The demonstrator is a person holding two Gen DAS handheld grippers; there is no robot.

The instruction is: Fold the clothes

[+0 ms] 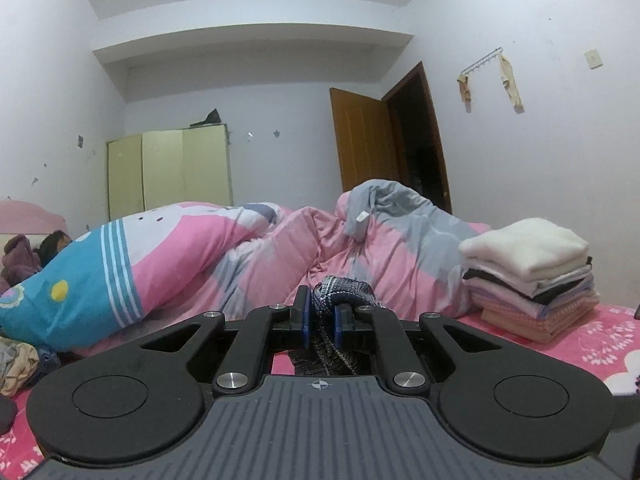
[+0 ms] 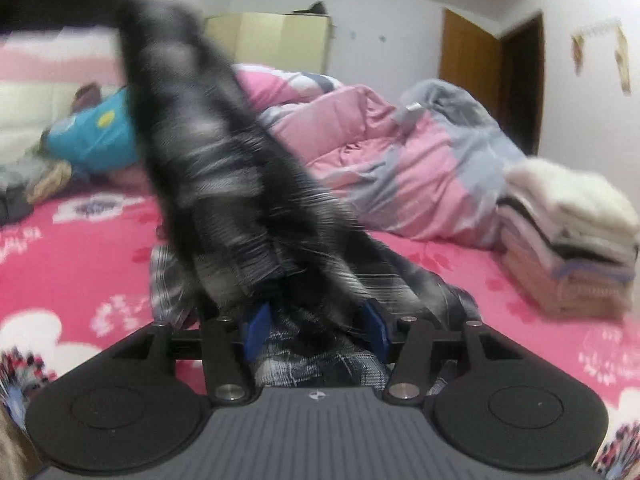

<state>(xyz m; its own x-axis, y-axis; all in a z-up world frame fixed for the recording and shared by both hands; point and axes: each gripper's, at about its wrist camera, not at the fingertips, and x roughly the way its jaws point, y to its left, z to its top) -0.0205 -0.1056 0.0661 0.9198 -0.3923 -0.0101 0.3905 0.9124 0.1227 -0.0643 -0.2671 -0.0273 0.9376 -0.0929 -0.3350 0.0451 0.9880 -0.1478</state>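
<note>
Left gripper is clamped on a bunched fold of the dark plaid woven garment, blue pads squeezed tight against it. Right gripper has jaws parted; cloth lies between the blue pads but they don't seem to press it, so no firm hold there.

Risks, judged:
- One-sided hold: garment hangs from a single pinch, could twist or drop in a heap onto the pink floral bedsheet, ruining any clean fold line.
- Cloth draped over the right gripper may snag on a pad when it pulls away.
- A swinging tail could brush the stack of folded clothes with a cream knit on top, which sits on the sheet to the right of the garment, and knock it askew.

Garment look: black, grey and white check, thin and limp, heavily motion-blurred in the right wrist view. It rises in a long twisted strip above the sheet toward upper left, lower end crumpled on the sheet just ahead of the right gripper. Not flat, no fold visible yet. The pink and grey rumpled duvet lies behind it.
</note>
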